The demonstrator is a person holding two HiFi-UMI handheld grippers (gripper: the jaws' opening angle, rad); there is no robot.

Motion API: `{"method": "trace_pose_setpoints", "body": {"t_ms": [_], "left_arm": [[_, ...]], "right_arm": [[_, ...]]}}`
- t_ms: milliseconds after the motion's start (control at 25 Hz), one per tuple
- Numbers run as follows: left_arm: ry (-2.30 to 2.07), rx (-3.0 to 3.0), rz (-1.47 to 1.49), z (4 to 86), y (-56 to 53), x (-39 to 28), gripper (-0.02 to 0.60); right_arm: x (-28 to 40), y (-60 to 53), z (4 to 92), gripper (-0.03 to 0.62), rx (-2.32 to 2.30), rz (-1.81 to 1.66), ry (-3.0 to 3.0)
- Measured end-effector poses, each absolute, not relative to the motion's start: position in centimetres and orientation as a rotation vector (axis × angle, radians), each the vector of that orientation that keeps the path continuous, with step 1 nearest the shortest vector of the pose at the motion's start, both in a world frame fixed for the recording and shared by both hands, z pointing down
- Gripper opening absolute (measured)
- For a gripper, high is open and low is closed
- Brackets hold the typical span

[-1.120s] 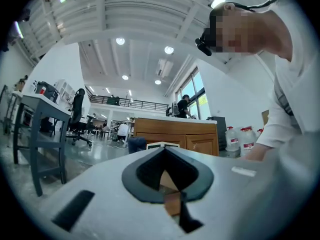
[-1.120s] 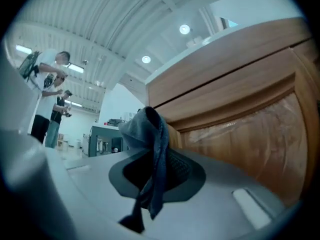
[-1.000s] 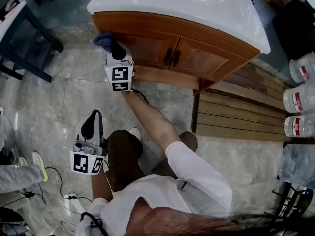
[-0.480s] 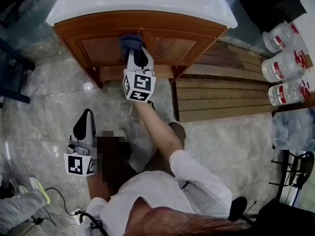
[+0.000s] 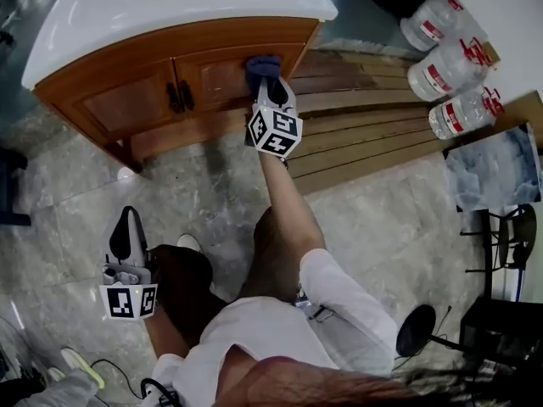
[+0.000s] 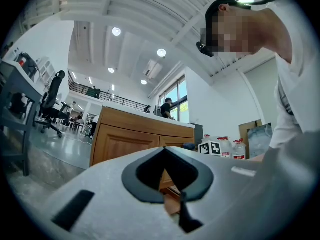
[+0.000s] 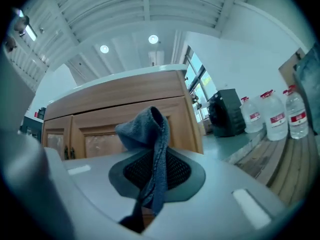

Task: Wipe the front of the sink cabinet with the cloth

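One left gripper (image 5: 129, 220): jaws clenched together, nothing between, low over floor, well apart from cabinet. One sink cabinet (image 5: 119, 100): two doors, two dark handles (image 5: 178, 97), left of right gripper. One right gripper (image 5: 265, 81): clamped on one blue cloth (image 5: 261, 63), cloth at right door's front. Three water bottles (image 5: 447, 68) well right of it: red labels, print unreadable.
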State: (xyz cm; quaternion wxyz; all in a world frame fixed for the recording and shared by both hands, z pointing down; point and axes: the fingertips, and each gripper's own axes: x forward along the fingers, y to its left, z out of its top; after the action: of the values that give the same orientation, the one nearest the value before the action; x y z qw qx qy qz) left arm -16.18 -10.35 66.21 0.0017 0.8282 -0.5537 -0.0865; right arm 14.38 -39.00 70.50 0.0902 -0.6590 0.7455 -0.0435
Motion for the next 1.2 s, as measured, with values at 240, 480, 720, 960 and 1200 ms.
{"method": "trace_pose_setpoints", "body": {"t_ms": [240,480,720,960,1200], "left_arm": [[-1.733,2.618,-0.264,65.6,-10.0,-15.3,0.003],[-1.76,2.607,-0.244,65.4,-9.6,-15.3,0.003],[-1.762,2.618,-0.246,65.1,-9.8,-14.9,0.003],[-1.876,2.553,-0.217,65.0,-8.5,-17.5,0.003],[-1.999,2.482,-0.124,64.8,-5.6,-20.5,0.003]], "right_arm": [[19.4,-38.8,70.6,0.051,-2.005,-0.106,2.177],[20.1,-38.0,70.5,0.051,-1.961,-0.134,2.16],[9.4,-31.4,71.0,0.052,-1.678,-0.153,2.332],[-15.4,-27.1,75.1,0.052,-1.142,-0.222,2.712],[-28.8,-27.1,76.0,0.051,-0.983,-0.171,2.818]]}}
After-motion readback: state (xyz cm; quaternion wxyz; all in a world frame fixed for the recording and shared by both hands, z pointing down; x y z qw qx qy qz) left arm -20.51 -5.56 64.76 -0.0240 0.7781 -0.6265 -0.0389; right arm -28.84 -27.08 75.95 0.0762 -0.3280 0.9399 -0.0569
